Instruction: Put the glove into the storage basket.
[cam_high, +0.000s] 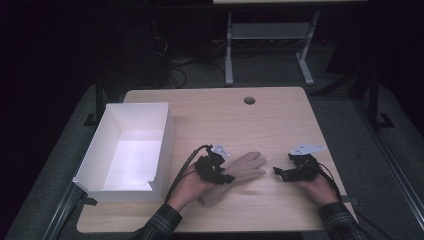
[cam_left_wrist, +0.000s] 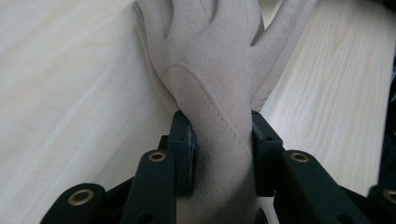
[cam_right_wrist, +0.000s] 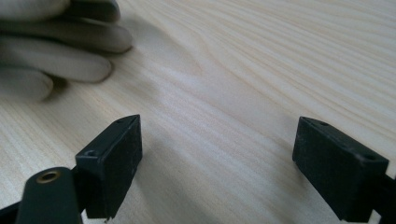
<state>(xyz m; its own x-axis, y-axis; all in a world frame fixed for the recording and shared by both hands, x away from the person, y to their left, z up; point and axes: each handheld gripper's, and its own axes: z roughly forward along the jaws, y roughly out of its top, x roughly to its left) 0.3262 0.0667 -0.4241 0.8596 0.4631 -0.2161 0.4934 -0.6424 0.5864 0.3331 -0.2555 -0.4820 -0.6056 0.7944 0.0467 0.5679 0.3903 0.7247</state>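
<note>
A beige fabric glove (cam_high: 245, 169) lies on the wooden table (cam_high: 225, 115), fingers pointing right and away. My left gripper (cam_high: 223, 177) is shut on the glove's wrist part; in the left gripper view both pads press the glove (cam_left_wrist: 210, 70) from either side. My right gripper (cam_high: 278, 172) rests low over the table to the right of the glove, jaws wide apart with bare wood between them. The glove's fingertips (cam_right_wrist: 60, 46) lie ahead and left of the right gripper (cam_right_wrist: 217, 163).
A white open box (cam_high: 127, 147) stands at the table's left edge, beside my left hand. A round cable hole (cam_high: 249, 100) sits near the far edge. Beyond the table are the metal legs (cam_high: 270, 45) of another desk.
</note>
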